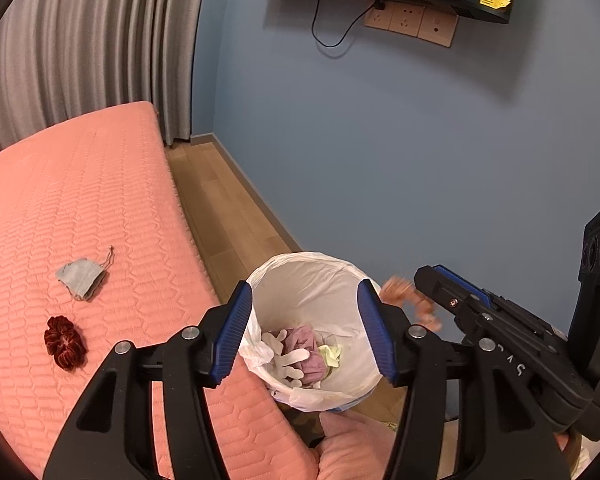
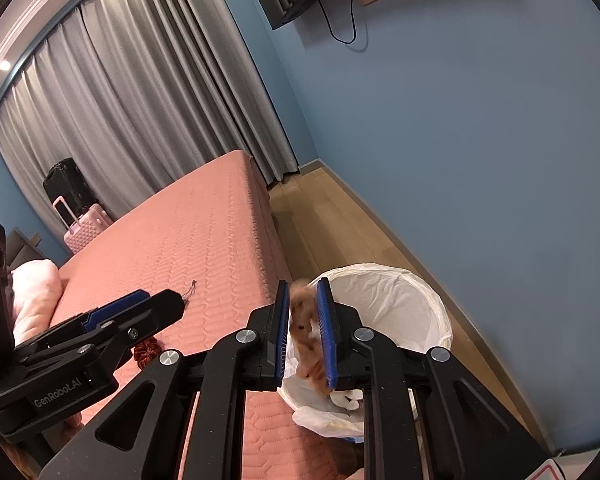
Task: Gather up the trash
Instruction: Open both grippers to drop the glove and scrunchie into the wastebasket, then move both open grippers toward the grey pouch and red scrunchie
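My left claw is spread wide with nothing between its blue pads, hanging right over the mouth of the bin. The bin stands on the wooden floor against the side of the bed, and it has a white plastic liner folded over its rim. Looking down into it I see a purple crumpled piece, some white scraps and a yellowish-green wad lying at the bottom.

My right claw is clenched on a blurred orange-brown scrap, which fills the narrow gap between the two pads and hangs below them. From the left wrist view the same scrap sticks out of the claw's tip just beside the bin's far rim, level with it. In the right wrist view the claw sits at the near edge of the bin, above the liner.

Two things lie on the pink quilted bed, well apart from the bin: a small grey cloth pouch with a thin drawstring, and near it a dark red velvet hair tie. Grey curtains hang behind the bed, and the wall is blue.
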Demonstrator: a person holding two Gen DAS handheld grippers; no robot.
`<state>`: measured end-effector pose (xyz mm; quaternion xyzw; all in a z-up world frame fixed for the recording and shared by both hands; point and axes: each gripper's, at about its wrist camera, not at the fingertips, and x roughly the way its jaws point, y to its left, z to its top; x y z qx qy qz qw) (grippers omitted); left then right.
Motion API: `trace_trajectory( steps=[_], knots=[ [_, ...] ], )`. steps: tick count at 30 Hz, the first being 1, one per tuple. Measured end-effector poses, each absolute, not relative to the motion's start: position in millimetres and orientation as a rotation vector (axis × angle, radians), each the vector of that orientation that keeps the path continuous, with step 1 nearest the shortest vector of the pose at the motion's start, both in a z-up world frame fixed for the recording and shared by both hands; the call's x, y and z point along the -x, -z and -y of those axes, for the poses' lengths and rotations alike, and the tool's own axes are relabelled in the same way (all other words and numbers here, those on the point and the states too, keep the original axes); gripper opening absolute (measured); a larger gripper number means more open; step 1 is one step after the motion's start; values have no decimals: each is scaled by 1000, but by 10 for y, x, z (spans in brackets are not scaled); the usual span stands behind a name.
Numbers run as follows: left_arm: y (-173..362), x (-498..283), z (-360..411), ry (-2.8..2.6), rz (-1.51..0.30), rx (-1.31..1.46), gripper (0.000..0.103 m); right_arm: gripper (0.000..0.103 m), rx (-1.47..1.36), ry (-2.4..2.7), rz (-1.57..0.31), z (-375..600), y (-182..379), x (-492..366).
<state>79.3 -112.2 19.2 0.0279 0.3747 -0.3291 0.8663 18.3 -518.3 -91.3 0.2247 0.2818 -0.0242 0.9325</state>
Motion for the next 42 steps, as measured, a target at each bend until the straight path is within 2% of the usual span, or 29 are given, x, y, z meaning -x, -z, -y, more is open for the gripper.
trace_trajectory(
  steps=[12, 17, 37, 40, 42],
  knots=[
    [-120, -821, 904, 639, -805, -18, 53, 17, -441, 18, -598, 4991, 963, -197],
    [-89, -852, 743, 611, -814, 8, 53, 22, -424, -10, -606, 4851, 967, -197],
    [94, -1054, -188, 469, -840, 111, 54, 23, -318, -153, -696, 3900, 1116, -424],
    [165, -1094, -352, 443, -853, 128, 54, 29, -304, -165, -712, 3734, 1155, -484],
    [220, -1126, -459, 423, -863, 136, 54, 30, -297, -177, -725, 3643, 1188, -530]
  ],
)
